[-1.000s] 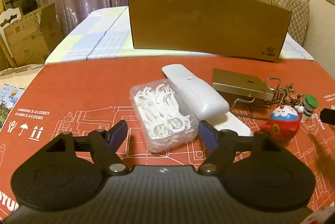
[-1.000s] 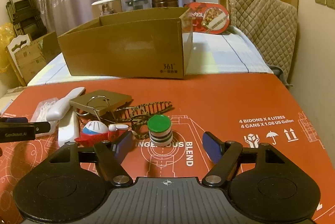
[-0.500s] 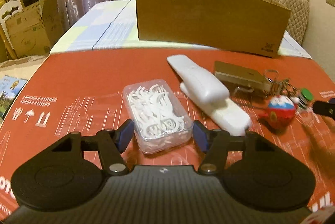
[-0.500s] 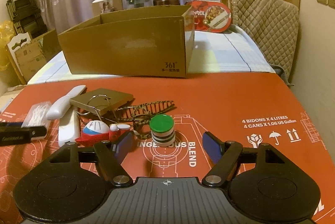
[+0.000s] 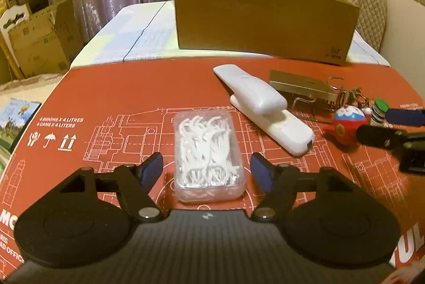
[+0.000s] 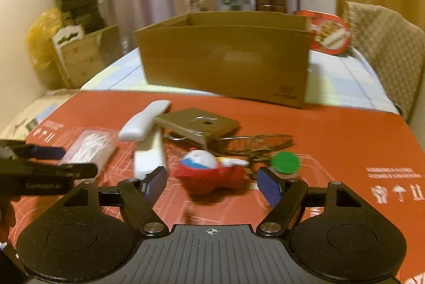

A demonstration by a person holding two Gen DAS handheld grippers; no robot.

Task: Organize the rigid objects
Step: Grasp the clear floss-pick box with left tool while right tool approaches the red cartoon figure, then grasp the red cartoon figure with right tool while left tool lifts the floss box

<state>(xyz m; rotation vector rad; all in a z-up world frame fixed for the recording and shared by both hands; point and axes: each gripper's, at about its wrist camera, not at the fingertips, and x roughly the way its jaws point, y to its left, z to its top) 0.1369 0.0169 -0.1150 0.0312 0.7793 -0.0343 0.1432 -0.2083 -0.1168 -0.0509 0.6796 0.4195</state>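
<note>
While the left gripper (image 5: 207, 170) jaws are opening, the clear floss-pick box (image 5: 207, 154) is straddled untouched on the tabletop (image 5: 132, 87); the right gripper (image 6: 212, 184) jaws are spread before the red toy (image 6: 209, 172).

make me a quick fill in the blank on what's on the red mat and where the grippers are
1. The clear box of floss picks lies between the fingers of the ____ gripper.
2. The small striped bottle has a ____ cap.
3. The right gripper points at a round toy with a ____ lower half.
4. Past the mat stands an open ____ box.

Missing words: left; green; red; cardboard
</note>
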